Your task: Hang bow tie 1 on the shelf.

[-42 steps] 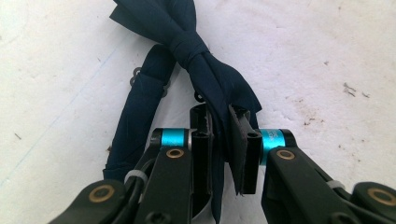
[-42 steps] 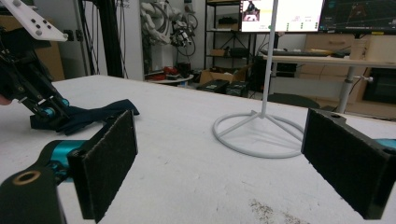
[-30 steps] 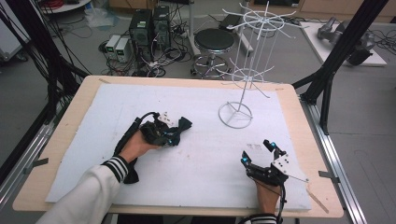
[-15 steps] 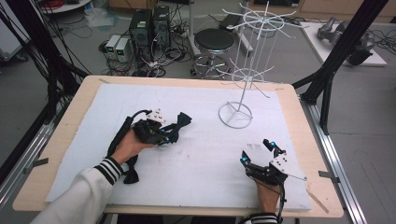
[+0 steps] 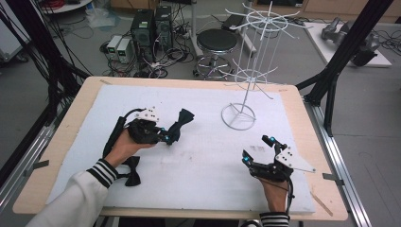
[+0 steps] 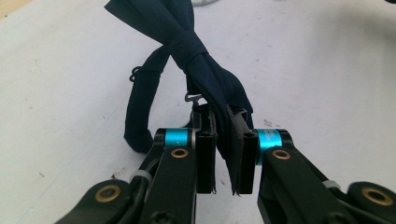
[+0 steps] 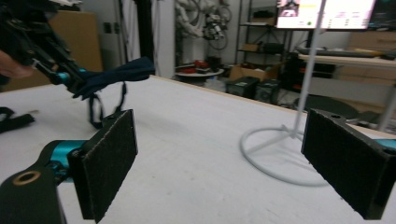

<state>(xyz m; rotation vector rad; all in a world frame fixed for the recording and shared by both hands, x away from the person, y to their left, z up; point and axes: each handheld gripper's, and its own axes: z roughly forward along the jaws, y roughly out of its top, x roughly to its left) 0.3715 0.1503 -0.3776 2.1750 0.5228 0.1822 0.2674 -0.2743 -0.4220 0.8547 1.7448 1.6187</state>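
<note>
My left tool (image 5: 166, 137) is clamped on one wing of a dark bow tie (image 5: 182, 119), lifted just off the worktop (image 5: 198, 165); its long axis runs away from the jaws toward the white wire rack (image 5: 246, 75); right tool (image 5: 260, 150) gapes, idle, well apart; second bow tie (image 5: 130, 171) lies near my left sleeve.

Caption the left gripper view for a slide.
Left tongs shut on a dark bow tie above the white mat.

Lab – PC towers (image 5: 151, 28), cable tangles, monitor (image 7: 327, 13), black frame struts.
</note>
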